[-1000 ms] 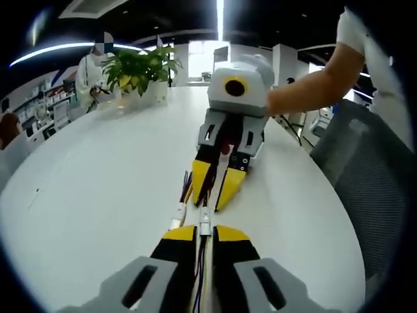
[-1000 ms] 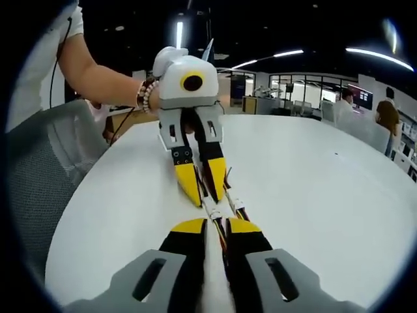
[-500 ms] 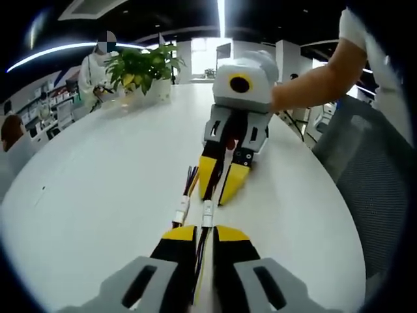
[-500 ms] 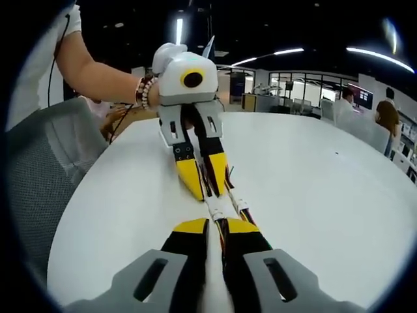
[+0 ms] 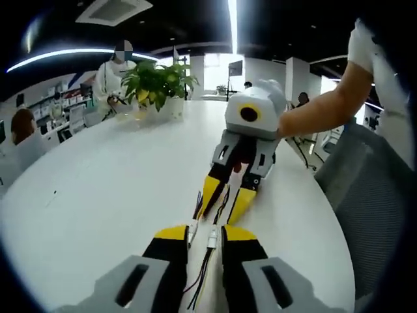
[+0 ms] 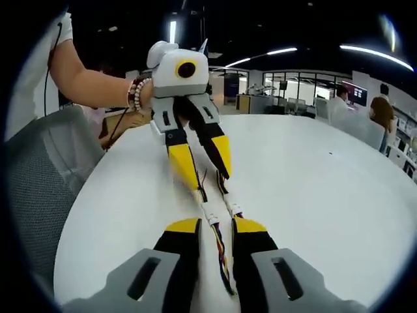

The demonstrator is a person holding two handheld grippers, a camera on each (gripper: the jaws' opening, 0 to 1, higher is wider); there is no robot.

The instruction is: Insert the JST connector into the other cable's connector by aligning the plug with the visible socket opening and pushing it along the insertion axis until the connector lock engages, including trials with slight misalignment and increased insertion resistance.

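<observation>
Two thin cables with coloured wires lie on the white table [image 5: 98, 189], each ending in a small white JST connector. One connector [image 5: 212, 240] lies between my left gripper's [image 5: 204, 233] open jaws, the other [image 5: 193, 229] just beside it. In the right gripper view the connectors [image 6: 210, 212] [image 6: 233, 210] lie side by side, just ahead of my right gripper's [image 6: 215, 226] open jaws. The grippers face each other: the right gripper [image 5: 218, 216] and the left gripper [image 6: 208, 180] both hover open over the wires, holding nothing. I cannot tell whether the connectors are joined.
A potted plant [image 5: 156, 81] stands at the table's far side, with people seated beyond it. A grey mesh chair [image 5: 371, 215] [image 6: 39, 195] stands beside the table edge. The person's forearm [image 5: 319, 111] reaches in behind the right gripper.
Both grippers were shut on the cables and have opened. The cables and connectors now lie free on the table, and the two grippers have drawn slightly apart.
</observation>
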